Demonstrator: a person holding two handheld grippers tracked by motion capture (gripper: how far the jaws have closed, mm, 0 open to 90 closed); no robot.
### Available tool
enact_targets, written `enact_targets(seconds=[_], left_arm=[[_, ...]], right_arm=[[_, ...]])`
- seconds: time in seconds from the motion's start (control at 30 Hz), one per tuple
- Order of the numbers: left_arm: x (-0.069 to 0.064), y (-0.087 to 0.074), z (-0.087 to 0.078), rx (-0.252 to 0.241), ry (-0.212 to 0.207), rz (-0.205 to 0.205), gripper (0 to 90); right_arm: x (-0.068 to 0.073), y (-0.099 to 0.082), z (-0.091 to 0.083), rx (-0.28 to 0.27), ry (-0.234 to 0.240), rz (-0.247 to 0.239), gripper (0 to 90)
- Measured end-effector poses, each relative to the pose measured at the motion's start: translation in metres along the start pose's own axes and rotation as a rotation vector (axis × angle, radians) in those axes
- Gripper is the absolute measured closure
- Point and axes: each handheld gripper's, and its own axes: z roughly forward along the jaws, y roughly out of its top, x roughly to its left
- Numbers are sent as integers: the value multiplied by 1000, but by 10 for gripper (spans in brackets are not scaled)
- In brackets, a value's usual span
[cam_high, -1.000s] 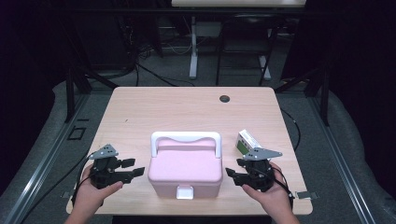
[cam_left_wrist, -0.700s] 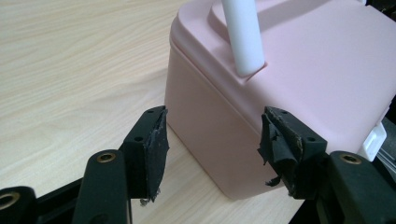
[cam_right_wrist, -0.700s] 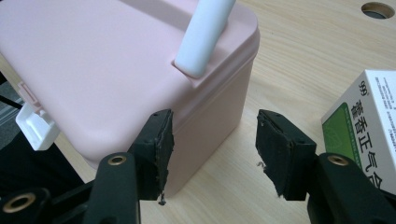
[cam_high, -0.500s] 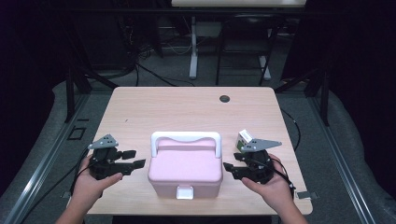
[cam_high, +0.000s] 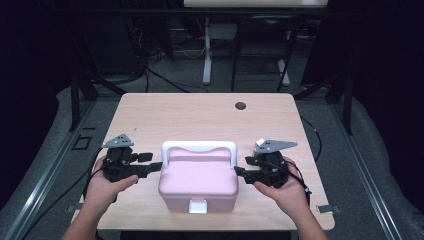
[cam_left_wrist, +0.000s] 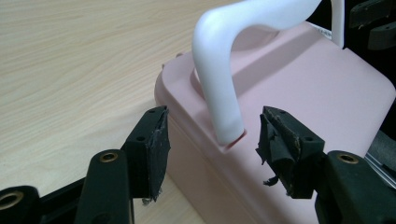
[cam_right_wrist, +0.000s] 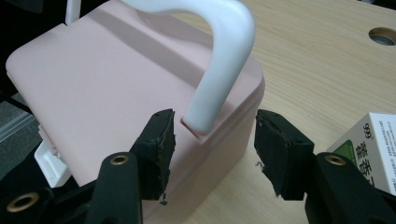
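Observation:
A pink box with a white carry handle and a white front latch stands near the table's front edge. My left gripper is open at the box's left side; in the left gripper view the left gripper has its jaws on either side of the handle's base on the box. My right gripper is open at the box's right side, and the right gripper likewise straddles the other foot of the handle on the box.
A small white and green carton lies on the wooden table just behind my right gripper. A round cable hole sits at the table's far side. Dark floor and stands surround the table.
Both grippers have lifted and moved inward toward the box, ending with their jaws at the two ends of the handle. The box has not moved.

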Motion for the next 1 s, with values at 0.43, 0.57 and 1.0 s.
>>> enact_targets(seconds=[0.43, 0.57, 1.0], left_arm=[[0, 12, 19, 34, 4, 3, 433], [2, 13, 23, 25, 0, 1, 455], [3, 9, 26, 32, -4, 2, 498]], right_arm=[[-4, 12, 13, 8, 20, 11, 489], [-5, 14, 17, 11, 29, 21, 500], [-1, 14, 25, 30, 54, 10, 567]])
